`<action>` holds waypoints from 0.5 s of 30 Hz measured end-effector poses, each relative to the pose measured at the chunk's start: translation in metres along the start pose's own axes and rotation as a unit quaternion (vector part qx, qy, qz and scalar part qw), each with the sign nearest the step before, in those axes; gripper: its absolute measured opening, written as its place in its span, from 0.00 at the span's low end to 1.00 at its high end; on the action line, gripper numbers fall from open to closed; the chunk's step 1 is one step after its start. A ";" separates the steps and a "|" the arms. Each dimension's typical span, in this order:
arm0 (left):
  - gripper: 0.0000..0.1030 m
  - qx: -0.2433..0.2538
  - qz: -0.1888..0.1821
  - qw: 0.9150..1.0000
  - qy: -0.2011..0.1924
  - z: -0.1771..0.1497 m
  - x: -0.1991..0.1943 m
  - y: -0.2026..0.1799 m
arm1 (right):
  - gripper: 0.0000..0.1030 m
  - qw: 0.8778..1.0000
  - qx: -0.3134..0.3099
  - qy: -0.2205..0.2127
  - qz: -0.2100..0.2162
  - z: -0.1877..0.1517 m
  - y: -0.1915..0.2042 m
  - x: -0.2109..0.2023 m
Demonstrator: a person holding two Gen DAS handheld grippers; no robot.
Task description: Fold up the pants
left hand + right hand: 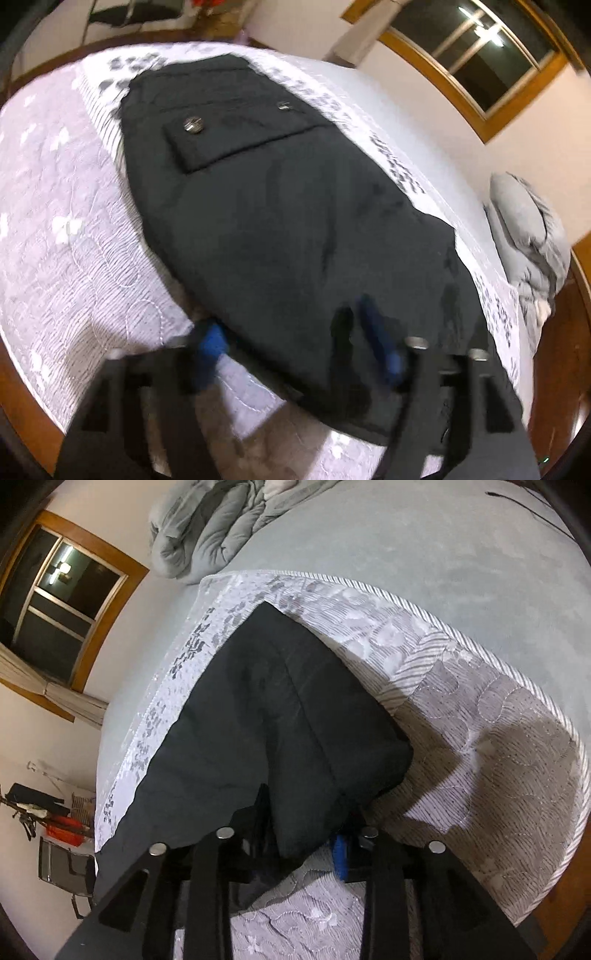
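Black pants lie flat on a white patterned quilt, a flap pocket with metal snaps at their far end. My left gripper hangs over the near end of the pants, jaws wide apart, one blue pad beside the cloth edge and the other over the cloth; the view is blurred. In the right wrist view the pants form a folded corner. My right gripper has that corner between its fingers, a blue pad showing under the cloth.
A grey duvet is bunched at the bed's head on a grey sheet. A wood-framed window is in the wall. The bed's wooden frame shows at the edges. A chair stands on the floor.
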State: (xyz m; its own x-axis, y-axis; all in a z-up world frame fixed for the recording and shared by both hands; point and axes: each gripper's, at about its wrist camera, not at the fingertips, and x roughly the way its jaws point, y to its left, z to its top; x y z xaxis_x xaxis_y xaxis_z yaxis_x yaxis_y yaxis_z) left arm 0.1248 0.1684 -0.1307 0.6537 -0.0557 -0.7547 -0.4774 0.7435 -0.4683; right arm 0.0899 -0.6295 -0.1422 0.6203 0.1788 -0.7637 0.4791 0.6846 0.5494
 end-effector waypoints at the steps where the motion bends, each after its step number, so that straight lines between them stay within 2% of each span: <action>1: 0.83 0.009 -0.002 1.000 0.001 -0.001 -0.003 -0.004 | 0.35 1.000 0.007 -0.002 0.008 -0.002 -0.003 -0.004; 2: 0.86 0.011 -0.008 1.000 0.004 -0.003 -0.006 -0.006 | 0.44 1.000 0.017 -0.003 0.017 0.000 -0.005 -0.006; 3: 0.86 0.010 -0.011 1.000 0.005 -0.006 -0.007 -0.009 | 0.47 0.999 0.036 -0.007 0.032 -0.001 -0.012 -0.008; 5: 0.86 0.002 -0.011 1.000 0.007 -0.010 -0.013 -0.008 | 0.48 0.997 0.059 -0.013 0.048 -0.001 -0.021 -0.010; 8: 0.86 -0.019 -0.016 1.000 0.013 -0.019 -0.019 -0.009 | 0.48 0.996 0.076 -0.014 0.048 0.001 -0.030 -0.007; 11: 0.86 -0.027 -0.042 0.998 0.038 -0.035 -0.019 -0.022 | 0.48 0.996 0.075 -0.010 0.045 0.000 -0.026 -0.004; 15: 0.86 0.016 -0.078 0.994 0.080 -0.061 -0.005 -0.059 | 0.51 0.998 0.053 0.000 0.030 -0.006 -0.009 0.005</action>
State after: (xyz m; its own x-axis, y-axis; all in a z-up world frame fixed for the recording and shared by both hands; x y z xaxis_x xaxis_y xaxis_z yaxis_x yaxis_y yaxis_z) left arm 0.1135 0.0836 -0.1271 0.6149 -0.2765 -0.7386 -0.3562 0.7382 -0.5729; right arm 0.0844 -0.6308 -0.1529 0.6497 0.2176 -0.7284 0.5036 0.5945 0.6269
